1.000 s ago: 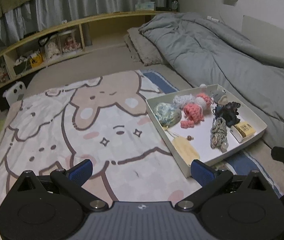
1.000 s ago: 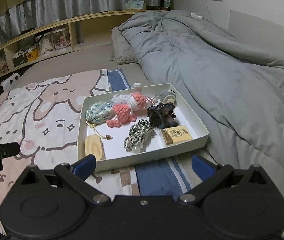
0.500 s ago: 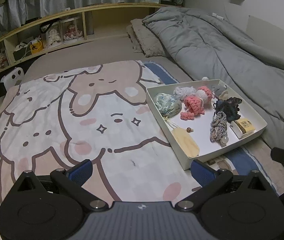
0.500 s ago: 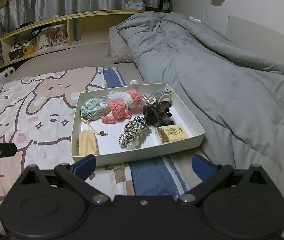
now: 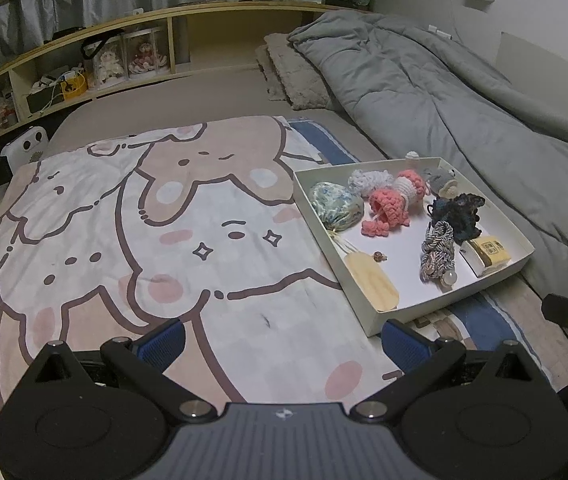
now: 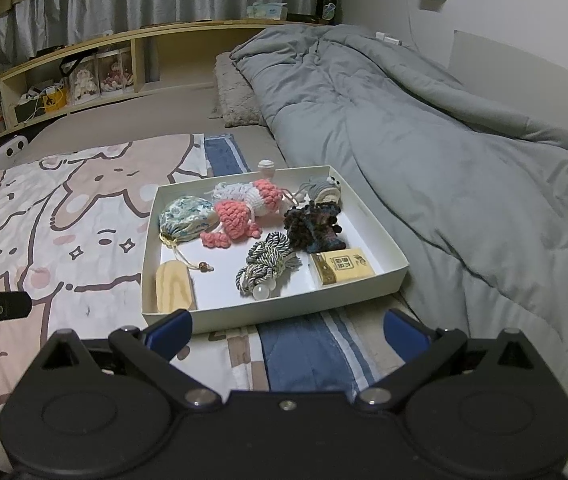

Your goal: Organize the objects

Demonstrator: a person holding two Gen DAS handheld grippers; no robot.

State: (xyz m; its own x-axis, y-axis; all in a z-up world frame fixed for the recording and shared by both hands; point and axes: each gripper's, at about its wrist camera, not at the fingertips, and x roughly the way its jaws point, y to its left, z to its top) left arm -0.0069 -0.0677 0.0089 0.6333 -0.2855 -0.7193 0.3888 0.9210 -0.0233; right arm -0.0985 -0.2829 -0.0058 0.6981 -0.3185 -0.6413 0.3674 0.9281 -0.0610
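Two grippers are hovering over the bed, jaws spread wide, gripping nothing: the left gripper (image 5: 282, 338) above the cartoon blanket (image 5: 132, 240), the right gripper (image 6: 288, 330) just short of the white tray (image 6: 400, 268). The tray is sitting between blanket and duvet (image 6: 464, 152), holding a pouch (image 6: 186, 220), pink crochet (image 6: 234, 222), cord (image 6: 270, 258) and box (image 6: 344, 270).

A shallow white box (image 6: 364, 300) lies flat on the bed, holding small things — a floral pouch (image 6: 186, 220) far left, pink crochet (image 6: 236, 220) beside it, a wooden piece (image 6: 175, 286) near left, twisted cord (image 6: 268, 260) centre, dark crochet (image 6: 316, 226) and a tan packet (image 6: 342, 270) right.
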